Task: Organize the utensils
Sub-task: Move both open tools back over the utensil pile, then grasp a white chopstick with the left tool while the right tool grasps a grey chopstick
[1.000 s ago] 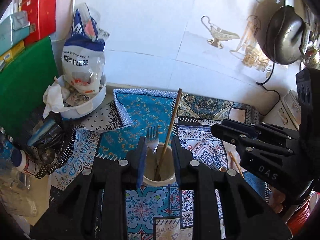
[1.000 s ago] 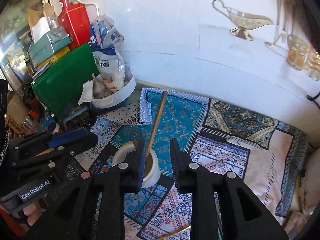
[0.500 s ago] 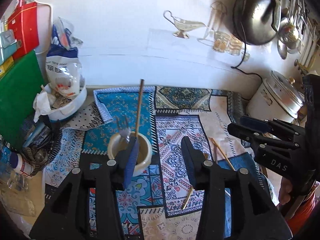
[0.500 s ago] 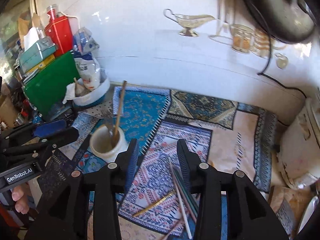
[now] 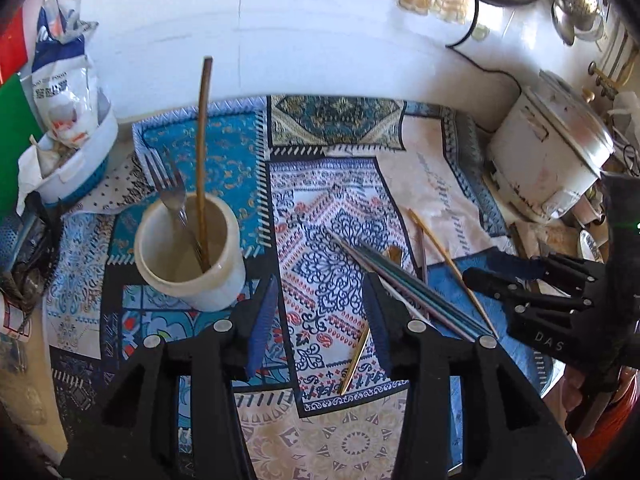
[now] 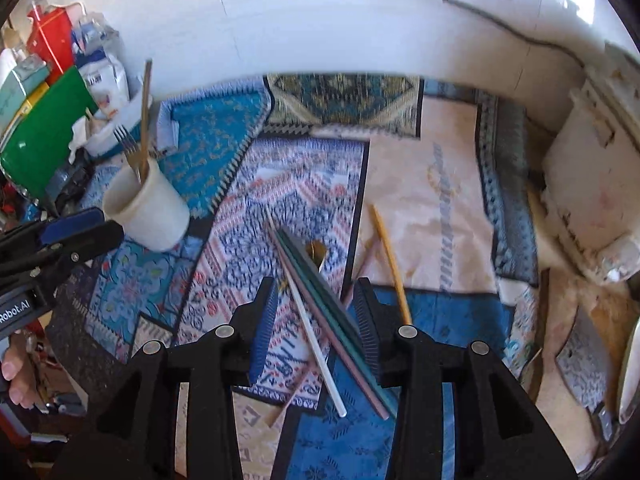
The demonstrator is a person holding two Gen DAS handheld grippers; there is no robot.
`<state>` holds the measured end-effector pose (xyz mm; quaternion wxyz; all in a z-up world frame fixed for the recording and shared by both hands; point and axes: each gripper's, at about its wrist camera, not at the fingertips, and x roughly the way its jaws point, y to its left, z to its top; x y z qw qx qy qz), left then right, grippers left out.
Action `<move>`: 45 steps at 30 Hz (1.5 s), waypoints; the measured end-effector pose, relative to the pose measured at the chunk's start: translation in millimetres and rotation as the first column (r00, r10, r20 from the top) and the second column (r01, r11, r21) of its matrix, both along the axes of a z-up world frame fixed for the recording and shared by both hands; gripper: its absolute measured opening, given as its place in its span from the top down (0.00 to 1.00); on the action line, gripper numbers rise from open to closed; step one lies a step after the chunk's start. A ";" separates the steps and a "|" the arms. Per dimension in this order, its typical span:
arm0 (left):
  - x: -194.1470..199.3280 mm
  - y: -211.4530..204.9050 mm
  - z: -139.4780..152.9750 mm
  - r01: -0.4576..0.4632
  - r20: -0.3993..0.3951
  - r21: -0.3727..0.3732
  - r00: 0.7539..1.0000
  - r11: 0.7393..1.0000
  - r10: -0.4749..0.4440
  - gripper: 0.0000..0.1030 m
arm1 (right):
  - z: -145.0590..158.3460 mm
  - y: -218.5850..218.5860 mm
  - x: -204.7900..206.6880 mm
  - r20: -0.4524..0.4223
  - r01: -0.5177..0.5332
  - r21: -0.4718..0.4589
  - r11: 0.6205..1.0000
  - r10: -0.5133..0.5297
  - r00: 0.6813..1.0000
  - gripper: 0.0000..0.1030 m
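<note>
The loose utensils lie on the patterned cloth that covers the worktop: a bundle of coloured chopsticks, dark green, pink and white, runs slantwise between the fingers of the right tool, and the black frame of that tool cuts off their near ends. Under the bundle a gold utensil head shows only in part; whether it is a spoon or a fork cannot be told. A single wooden chopstick lies just beside the bundle, and a gold chopstick rests on the cloth between the fingers of the left tool. Both tools stand partly open with nothing between their pads pressed; the right one straddles the bundle without gripping it, as far as the view shows. A second ago both tools were narrower and hung right over the cream ceramic holder, each at one of the utensils in it; now they have come away to the right and down, so the holder sits off to the left. The holder carries a metal fork, tines up, and a long wooden chopstick, both leaning. Behind it a white bowl holds a printed plastic bag and crumpled paper. A white rice cooker stands at the right, partly cut off.
</note>
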<state>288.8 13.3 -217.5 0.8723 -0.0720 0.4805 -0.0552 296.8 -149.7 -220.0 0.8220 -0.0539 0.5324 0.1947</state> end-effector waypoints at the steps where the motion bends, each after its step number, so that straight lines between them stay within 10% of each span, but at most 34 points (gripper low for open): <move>1: 0.3 -2.2 -5.2 0.001 -0.012 0.004 1.000 1.000 -0.001 0.58 | -6.7 -0.2 -1.3 -0.018 -0.003 -0.004 1.000 0.003 1.000 0.65; 8: -4.5 -8.5 -37.7 0.002 -0.092 0.023 0.996 1.000 0.000 0.58 | -49.4 7.2 -1.8 -0.144 -0.052 -0.003 0.999 0.051 0.988 0.65; 45: 10.6 -20.8 -70.9 -0.005 -0.191 -0.006 0.982 1.000 0.004 0.58 | -72.9 4.4 60.0 -0.156 -0.102 -0.057 0.993 0.092 0.983 0.94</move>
